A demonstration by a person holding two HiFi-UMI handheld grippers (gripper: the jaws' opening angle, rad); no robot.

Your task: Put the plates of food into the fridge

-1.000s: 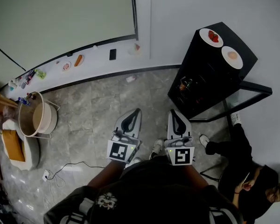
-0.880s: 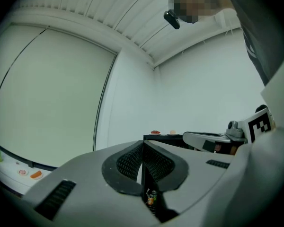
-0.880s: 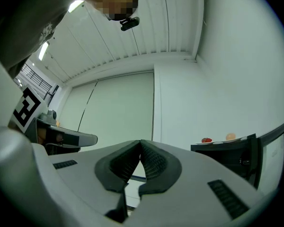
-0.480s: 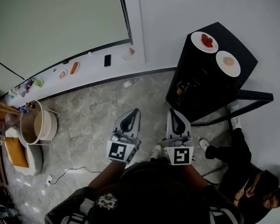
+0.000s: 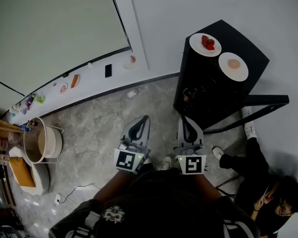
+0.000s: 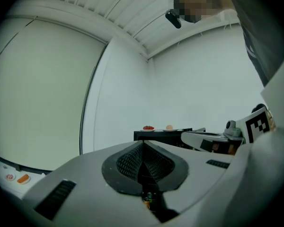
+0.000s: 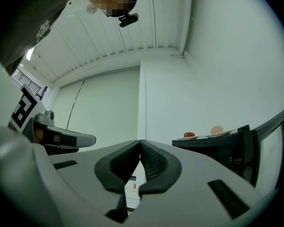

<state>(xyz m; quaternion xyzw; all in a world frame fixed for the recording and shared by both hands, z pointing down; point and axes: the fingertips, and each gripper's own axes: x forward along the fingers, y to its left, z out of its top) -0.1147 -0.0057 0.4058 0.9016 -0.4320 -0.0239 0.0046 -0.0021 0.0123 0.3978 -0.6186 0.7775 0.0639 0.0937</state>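
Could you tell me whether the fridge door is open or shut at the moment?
Open. The fridge has its glass door swung out to the side, and its shelves show from the front.

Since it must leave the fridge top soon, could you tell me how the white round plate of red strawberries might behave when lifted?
The white round plate of red strawberries looks stiff and shallow, so it probably lifts without flexing. The berries lie loose on it, so they would likely roll if it tilts. Its smooth-looking rim may slip.
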